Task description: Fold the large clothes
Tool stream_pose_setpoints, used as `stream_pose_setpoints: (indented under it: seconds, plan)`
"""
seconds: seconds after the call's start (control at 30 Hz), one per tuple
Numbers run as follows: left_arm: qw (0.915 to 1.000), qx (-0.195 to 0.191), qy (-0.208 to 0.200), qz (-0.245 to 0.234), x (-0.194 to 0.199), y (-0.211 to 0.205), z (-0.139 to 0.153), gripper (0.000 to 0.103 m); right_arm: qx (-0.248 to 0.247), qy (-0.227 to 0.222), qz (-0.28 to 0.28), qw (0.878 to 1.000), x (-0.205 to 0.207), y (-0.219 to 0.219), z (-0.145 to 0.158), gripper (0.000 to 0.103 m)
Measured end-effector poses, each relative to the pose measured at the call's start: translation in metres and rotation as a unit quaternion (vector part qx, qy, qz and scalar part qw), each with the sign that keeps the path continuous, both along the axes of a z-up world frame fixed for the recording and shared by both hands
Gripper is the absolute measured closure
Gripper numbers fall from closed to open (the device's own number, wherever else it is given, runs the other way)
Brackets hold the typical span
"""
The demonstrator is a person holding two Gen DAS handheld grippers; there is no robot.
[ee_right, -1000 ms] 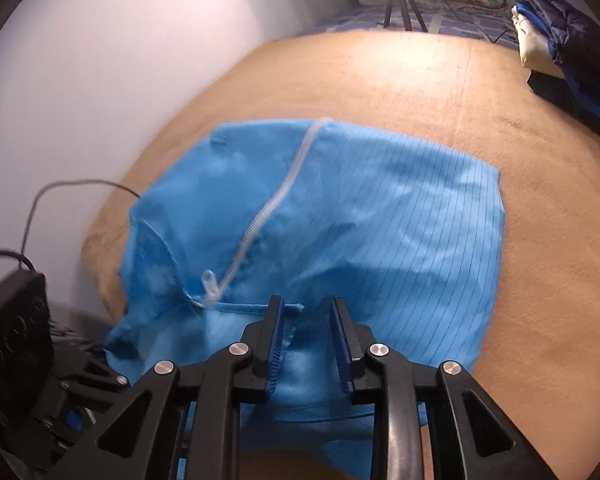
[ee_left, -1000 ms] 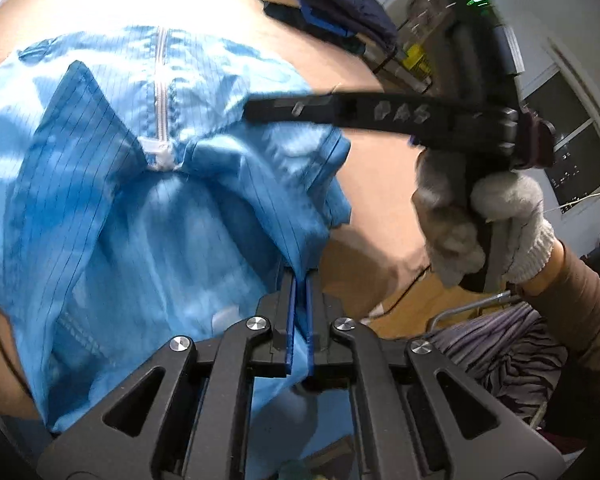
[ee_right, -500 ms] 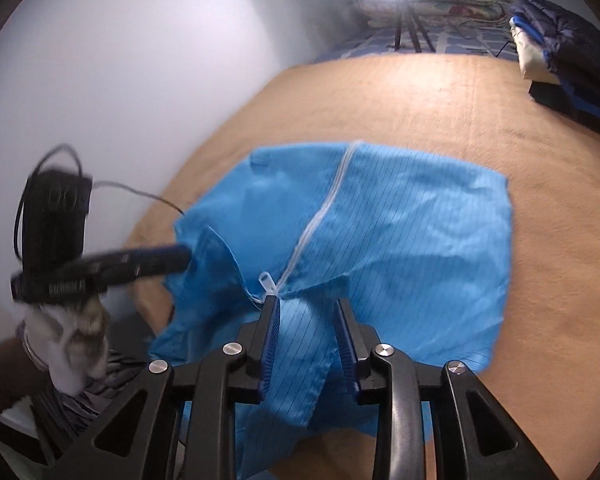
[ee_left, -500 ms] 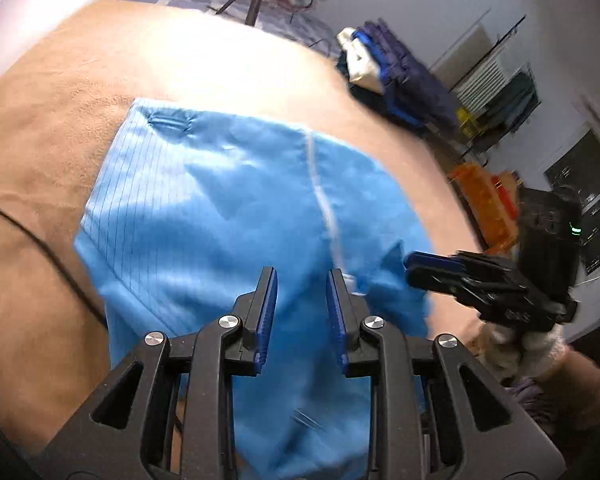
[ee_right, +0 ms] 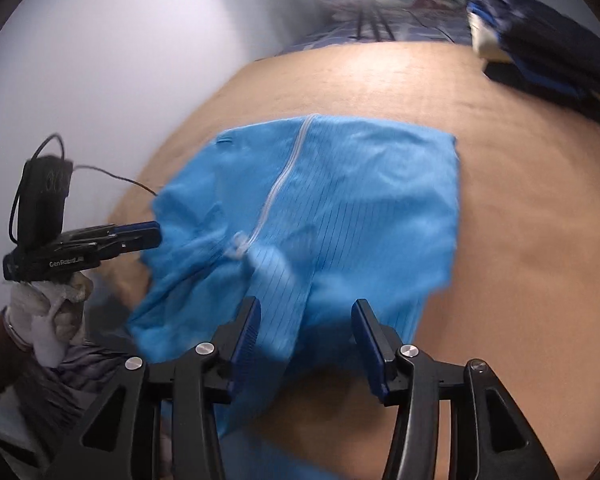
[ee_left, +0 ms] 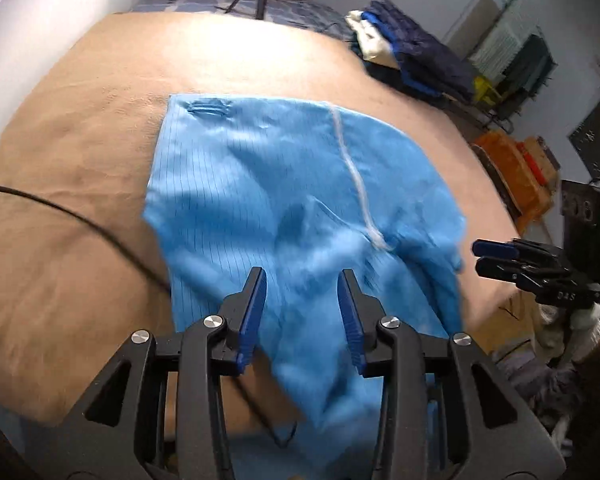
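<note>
Overhead, my left gripper (ee_left: 302,296) and right gripper (ee_right: 304,326) gape empty above the blurred blue garment (ee_left: 300,200), its near hem overhanging the bed's (ee_left: 80,140) near edge.

1. A bed (ee_left: 80,168) covered in tan cloth fills most of both views.
2. 1 blue garment (ee_left: 284,200) lies at frame center, its near end hanging over the bed's edge.
3. Dark folded clothes (ee_left: 416,60) sit upper right.
4. A black cable (ee_left: 80,216) crosses the left side.
</note>
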State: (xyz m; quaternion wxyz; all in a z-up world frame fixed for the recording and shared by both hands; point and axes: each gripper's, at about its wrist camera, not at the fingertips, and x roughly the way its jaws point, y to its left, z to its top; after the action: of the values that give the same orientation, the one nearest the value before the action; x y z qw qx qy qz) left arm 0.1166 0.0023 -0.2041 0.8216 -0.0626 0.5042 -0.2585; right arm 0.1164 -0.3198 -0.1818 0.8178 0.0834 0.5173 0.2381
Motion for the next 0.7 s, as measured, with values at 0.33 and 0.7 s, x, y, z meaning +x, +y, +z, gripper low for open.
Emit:
stream_pose_setpoints:
  seconds: [0.33, 0.7]
  plan:
    - [0.9878, -0.050, 0.139, 0.048, -0.045, 0.016, -0.027, 0.067, 0.064, 0.141, -0.035, 0.987, -0.040, 0.019, -0.036, 0.052]
    - [0.9871, -0.048, 0.146, 0.046, -0.047, 0.011, -0.038, 0.101, 0.143, 0.217, -0.089, 0.961, -0.029, 0.002, -0.071, 0.082]
